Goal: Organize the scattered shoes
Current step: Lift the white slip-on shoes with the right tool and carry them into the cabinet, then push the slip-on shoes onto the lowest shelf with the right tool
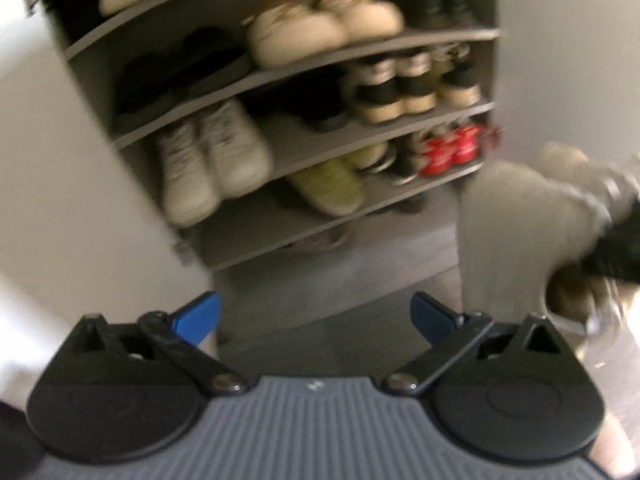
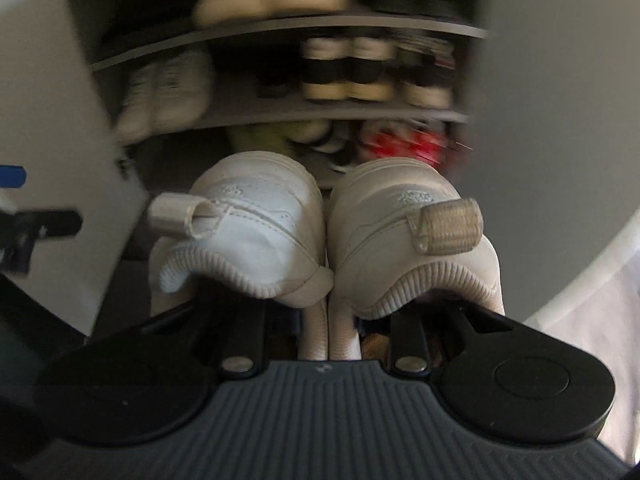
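A pair of white sneakers fills the right wrist view, heels toward the camera with their pull tabs sticking out. My right gripper is shut on the two inner collar walls pressed together; its fingertips are hidden inside the shoes. The pair hangs in front of the lower shelves of an open grey shoe cabinet. In the left wrist view the same pair shows blurred at the right edge. My left gripper is open and holds nothing, its blue fingertips pointing at the cabinet base.
The shelves hold white sneakers, beige slippers, black shoes, a yellow-green pair, red-heeled shoes and black-and-cream sneakers. The white cabinet door stands open at left. The bottom shelf has bare room.
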A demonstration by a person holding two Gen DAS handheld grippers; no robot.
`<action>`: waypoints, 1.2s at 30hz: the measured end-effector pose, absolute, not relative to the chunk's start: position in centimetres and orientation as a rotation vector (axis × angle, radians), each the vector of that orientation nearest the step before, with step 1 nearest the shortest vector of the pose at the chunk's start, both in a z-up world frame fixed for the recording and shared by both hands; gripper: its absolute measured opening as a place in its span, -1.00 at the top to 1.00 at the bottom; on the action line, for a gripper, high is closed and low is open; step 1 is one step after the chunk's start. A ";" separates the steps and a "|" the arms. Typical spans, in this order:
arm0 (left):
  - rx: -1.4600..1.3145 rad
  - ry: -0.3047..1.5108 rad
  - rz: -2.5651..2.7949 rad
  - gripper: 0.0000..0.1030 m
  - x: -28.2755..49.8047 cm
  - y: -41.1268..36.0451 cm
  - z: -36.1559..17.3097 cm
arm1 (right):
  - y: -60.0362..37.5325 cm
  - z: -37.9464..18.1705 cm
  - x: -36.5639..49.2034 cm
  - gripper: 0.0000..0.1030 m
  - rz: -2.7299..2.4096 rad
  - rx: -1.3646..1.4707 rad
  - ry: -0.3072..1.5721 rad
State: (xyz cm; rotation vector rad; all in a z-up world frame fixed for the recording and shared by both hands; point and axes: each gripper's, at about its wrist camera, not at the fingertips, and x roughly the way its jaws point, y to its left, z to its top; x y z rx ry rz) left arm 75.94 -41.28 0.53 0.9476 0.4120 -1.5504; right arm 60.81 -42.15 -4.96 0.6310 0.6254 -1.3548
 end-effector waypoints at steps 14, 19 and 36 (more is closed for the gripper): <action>0.822 0.353 -1.427 -0.99 78.7 -42.0 -18.9 | -59.5 -19.8 73.7 0.46 -1.130 0.444 0.487; 0.736 0.338 -1.322 -0.96 80.4 -43.7 -28.1 | -63.7 -25.4 77.8 0.48 -1.143 0.363 0.454; 0.600 0.332 -1.362 -0.97 83.6 -50.1 -42.8 | -69.2 -28.2 83.5 0.49 -1.209 0.228 0.356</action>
